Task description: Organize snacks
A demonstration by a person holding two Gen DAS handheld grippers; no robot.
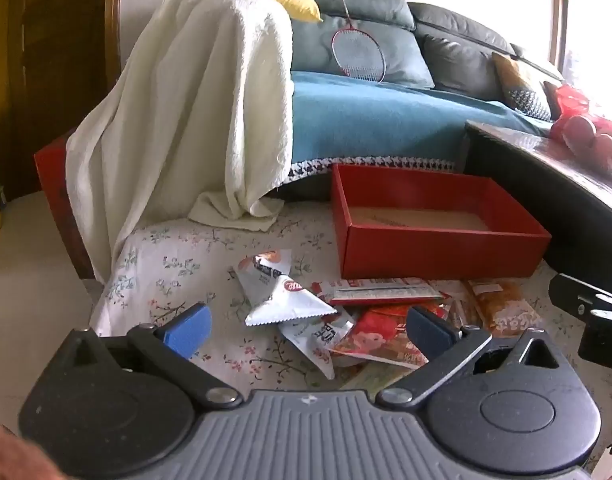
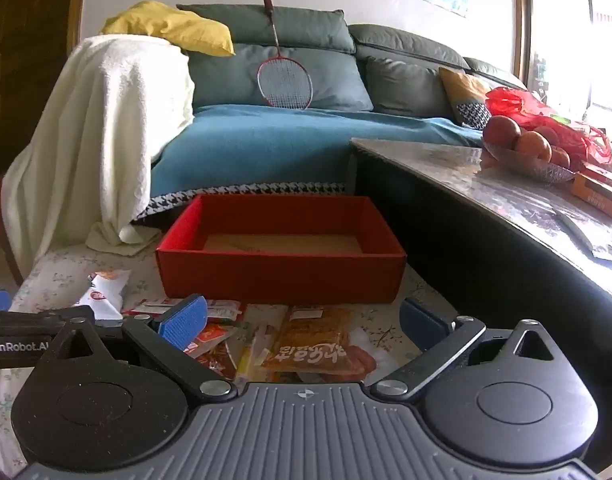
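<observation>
Several snack packets lie in a loose pile on a flowered cloth: silver-white packets (image 1: 284, 300), a long red-and-white packet (image 1: 382, 292), a red packet (image 1: 376, 336) and an orange packet (image 2: 318, 340). An open red box (image 2: 282, 276) stands just behind the pile, empty inside; it also shows in the left wrist view (image 1: 438, 252). My left gripper (image 1: 306, 330) is open and empty, hovering over the silver and red packets. My right gripper (image 2: 304, 322) is open and empty, hovering over the orange packet.
A dark low table (image 2: 506, 248) with a fruit bowl (image 2: 522, 148) stands to the right, close to the box. A sofa with a blue cover (image 2: 266, 148), a white towel (image 2: 94, 128) and a badminton racket (image 2: 284, 80) lies behind.
</observation>
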